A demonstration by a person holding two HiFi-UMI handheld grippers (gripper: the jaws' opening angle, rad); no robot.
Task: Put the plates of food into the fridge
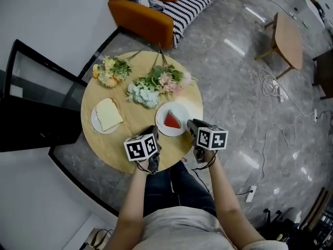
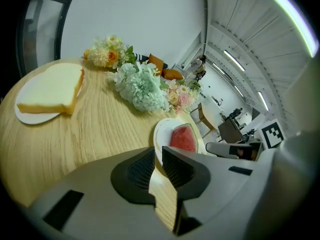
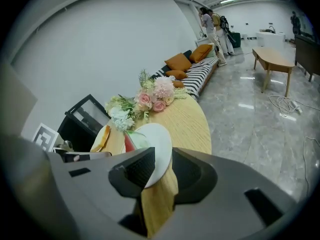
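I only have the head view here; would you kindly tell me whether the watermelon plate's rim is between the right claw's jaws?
Observer: Yes, the plate has its rim between the jaws of the right claw, which stand apart.
Operator: Thanks, and the left claw?
Observer: Its jaws show a narrow gap with only table in it; the plate lies just beyond its tips.
Operator: Is anyone nearby?
Observer: People stand far off, past the sofa.
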